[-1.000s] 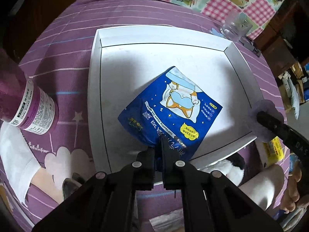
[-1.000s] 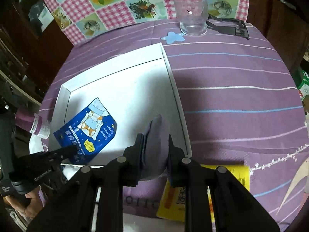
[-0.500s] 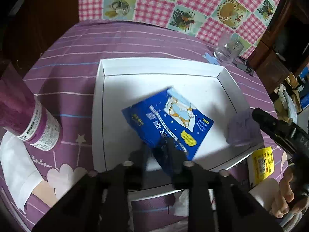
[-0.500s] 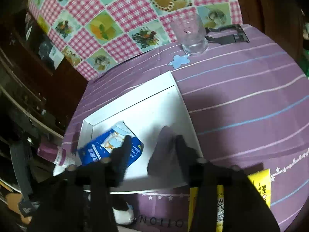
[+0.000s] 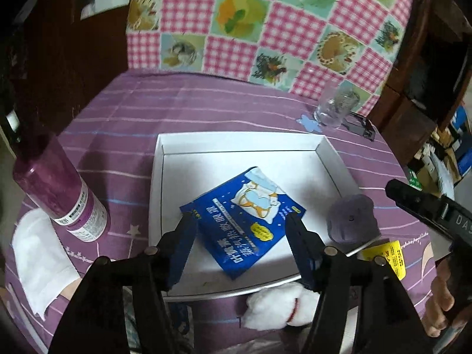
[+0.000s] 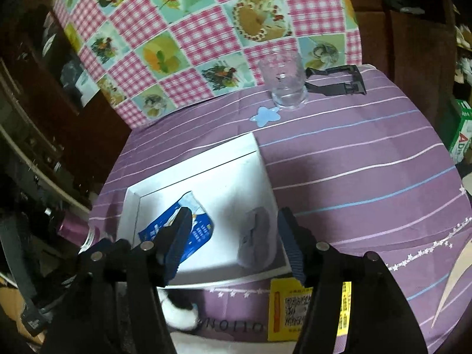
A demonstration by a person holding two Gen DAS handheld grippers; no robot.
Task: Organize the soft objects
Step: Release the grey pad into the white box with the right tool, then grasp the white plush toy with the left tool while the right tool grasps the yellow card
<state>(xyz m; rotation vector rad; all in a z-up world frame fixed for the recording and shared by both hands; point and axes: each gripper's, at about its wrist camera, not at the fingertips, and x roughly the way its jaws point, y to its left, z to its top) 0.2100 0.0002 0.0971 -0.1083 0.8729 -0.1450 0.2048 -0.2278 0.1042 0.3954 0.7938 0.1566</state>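
Observation:
A blue packet [image 5: 244,221] with a cartoon dog lies flat in the white tray [image 5: 236,144]. My left gripper [image 5: 240,216] hovers above its near end, jaws opening, pads clear of it. A lumpy purple soft thing [image 5: 351,221] rests in the tray's near right corner. In the right wrist view that purple soft thing [image 6: 256,236] lies below my right gripper [image 6: 234,215], whose jaws are opening and do not touch it. The blue packet [image 6: 203,230] shows behind the right gripper's left finger.
A purple bottle [image 5: 59,188] stands left of the tray, with a white cloth [image 5: 38,256] beside it. A white fluffy thing [image 5: 274,306] and a yellow packet [image 6: 295,309] lie at the tray's near edge. A glass [image 6: 286,85] and a black clip [image 6: 336,82] stand far back.
Both grippers opened: the left let go of the blue packet, the right of the purple soft thing. Both things now lie in the tray. Both grippers rose and drew back.

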